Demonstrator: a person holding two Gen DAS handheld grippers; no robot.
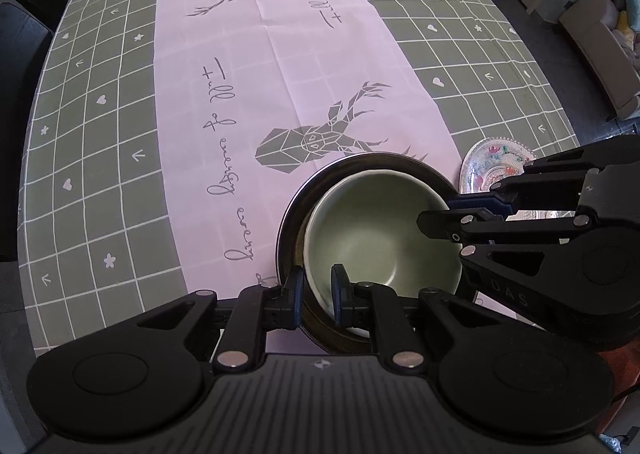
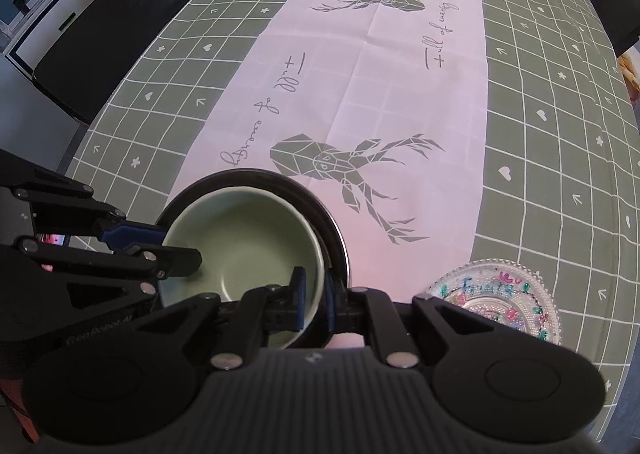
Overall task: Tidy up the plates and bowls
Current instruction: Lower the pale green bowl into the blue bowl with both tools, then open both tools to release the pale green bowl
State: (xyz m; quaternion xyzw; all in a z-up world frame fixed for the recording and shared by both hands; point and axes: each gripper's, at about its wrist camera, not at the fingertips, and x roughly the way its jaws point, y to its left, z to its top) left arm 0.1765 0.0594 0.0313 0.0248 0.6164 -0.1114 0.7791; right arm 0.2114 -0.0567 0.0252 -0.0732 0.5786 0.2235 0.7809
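Bowls are nested: green bowl [image 1: 372, 226] sits inside dark bowl [image 1: 292, 210] on the counter [image 1: 100, 174]. Left gripper [image 1: 318, 286] and right gripper [image 2: 314, 296] each pinch the green bowl's rim. Patterned glass plate [image 2: 500, 302], just right of the stack, looks unsorted.

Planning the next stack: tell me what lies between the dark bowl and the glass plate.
Only bare tablecloth separates dark bowl and glass plate; the right wrist view shows it.
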